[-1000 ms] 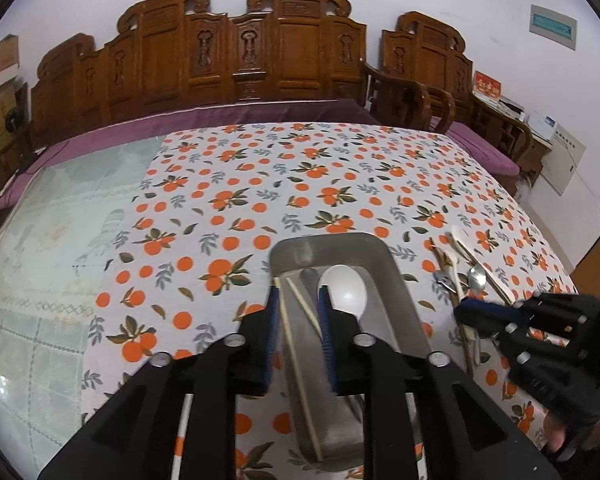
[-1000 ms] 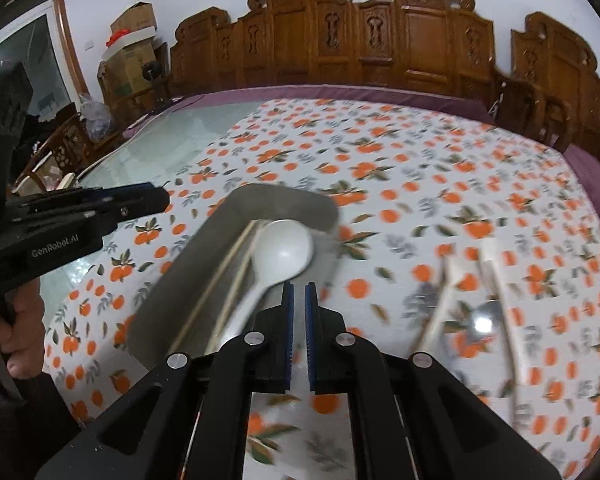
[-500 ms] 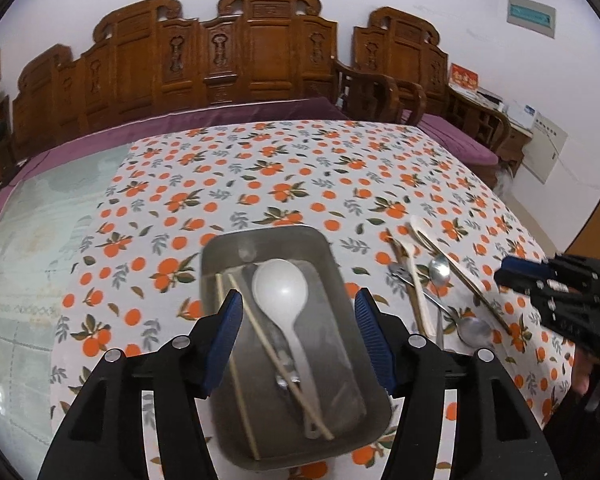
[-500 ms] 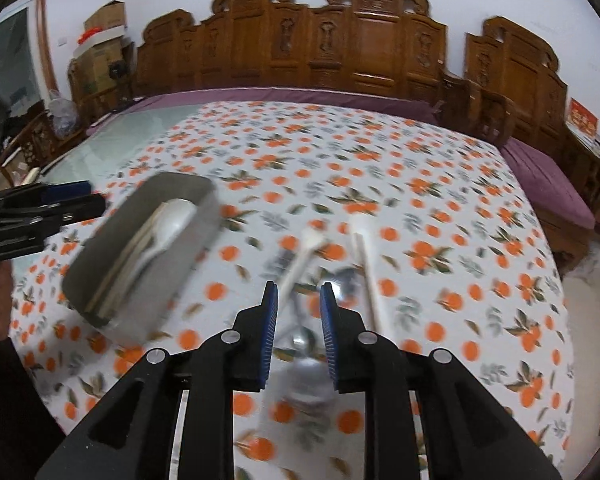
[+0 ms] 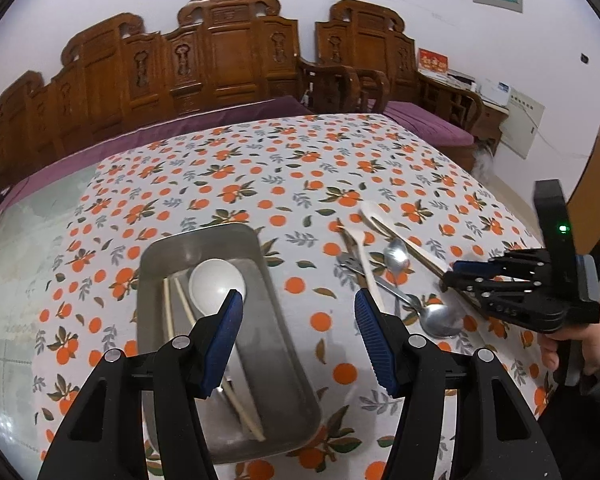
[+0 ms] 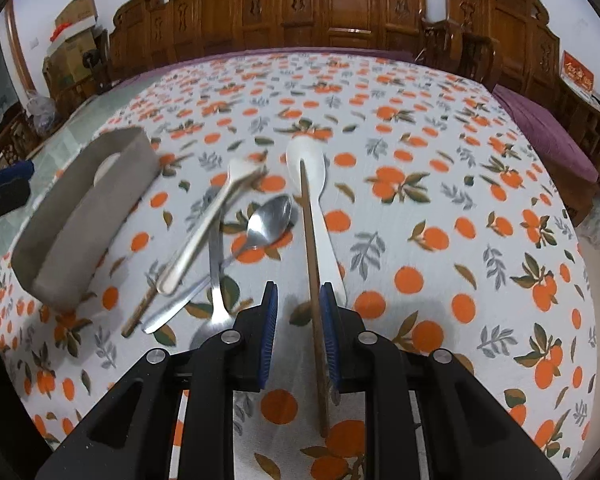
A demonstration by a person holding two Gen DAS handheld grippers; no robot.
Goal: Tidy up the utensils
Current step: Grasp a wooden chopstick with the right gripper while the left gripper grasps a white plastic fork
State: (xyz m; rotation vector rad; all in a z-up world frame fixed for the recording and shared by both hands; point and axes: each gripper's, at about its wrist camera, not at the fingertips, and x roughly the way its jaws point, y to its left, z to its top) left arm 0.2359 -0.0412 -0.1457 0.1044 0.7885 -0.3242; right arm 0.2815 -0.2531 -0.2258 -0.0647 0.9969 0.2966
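A: On the table: orange-print tablecloth [image 5: 284, 176] over most of it, bare glass strip along the left edge. Carved wooden bench [image 5: 228, 60] with purple cushion past the far edge, white wall behind.
B: Loose stuff?
A: Right of the metal tray [image 5: 284, 360], toward the right edge: white spoon [image 6: 314, 200] with a brown chopstick [image 6: 312, 264] lying on it, steel spoon [image 6: 268, 216], white-handled utensil [image 6: 204, 232], more steel handles crossing under it, blurred.
B: Tray contents?
A: White ladle-type spoon [image 5: 216, 284] plus pale chopsticks [image 5: 168, 312].
B: Grippers?
A: Left gripper [image 5: 298, 312] is wide apart, holding nothing, over the tray's right rim. Right gripper [image 6: 298, 312] is parted narrowly, straddling the brown chopstick; pads not pressing it.
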